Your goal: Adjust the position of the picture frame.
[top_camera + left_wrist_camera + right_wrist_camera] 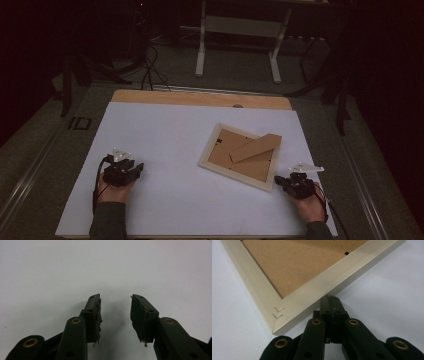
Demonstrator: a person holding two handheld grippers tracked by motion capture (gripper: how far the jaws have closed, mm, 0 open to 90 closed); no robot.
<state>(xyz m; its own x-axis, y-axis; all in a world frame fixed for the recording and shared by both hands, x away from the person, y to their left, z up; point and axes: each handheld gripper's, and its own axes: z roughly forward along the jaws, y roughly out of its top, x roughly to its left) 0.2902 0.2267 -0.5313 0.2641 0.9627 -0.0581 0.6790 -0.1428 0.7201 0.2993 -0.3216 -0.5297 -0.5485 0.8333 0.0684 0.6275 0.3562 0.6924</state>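
Two hands at the near edge of the sheet, tongs in each, with a picture frame lying face down by the right pair.

Right tongs [331,300] have their jaws pressed together with nothing between them, tips just at the outer edge of the picture frame [312,296] near one corner — whether they touch the wood cannot be told. Beyond those tips the pale wooden rim shows two small V-shaped staples across the corner joint, and the brown backing board [294,262] lies inside it. From above, the frame's fold-out stand [255,147] lies slantwise across the backing, beyond and to the left of the right tongs. Left tongs [115,315] stand well apart from the frame, jaws apart with only the white sheet [105,267] between them. No brand, label or writing can be read anywhere.
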